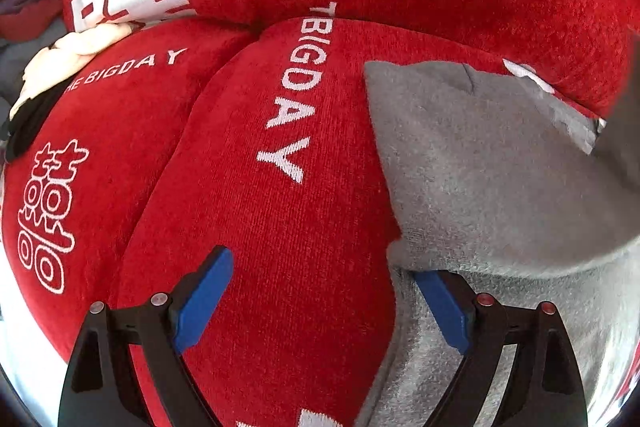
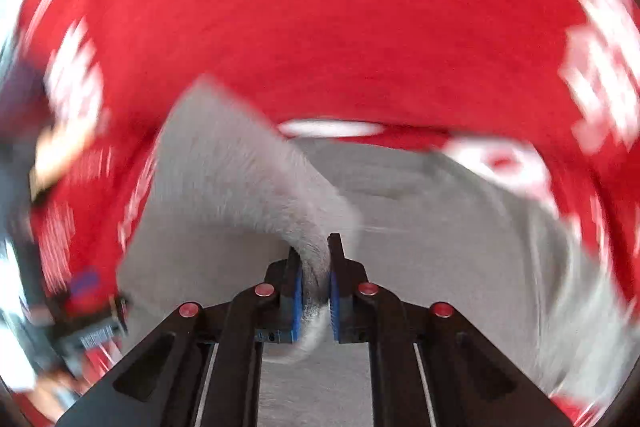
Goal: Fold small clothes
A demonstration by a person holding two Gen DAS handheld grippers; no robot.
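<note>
- Our left gripper (image 1: 324, 301) hangs spread wide over the red towel (image 1: 280, 227), nothing between its pads.
- Our right gripper (image 2: 316, 291) pinches a fold of the grey cloth (image 2: 240, 163), which lies on that towel.

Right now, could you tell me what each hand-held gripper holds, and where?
Right hand-held gripper pinches the grey cloth at a bunched edge; left hand-held gripper holds nothing.

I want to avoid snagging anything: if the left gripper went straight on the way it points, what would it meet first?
Probably the red towel: the open left gripper points down at it. The grey cloth begins just beside the right-hand jaw; depth is uncertain.
</note>
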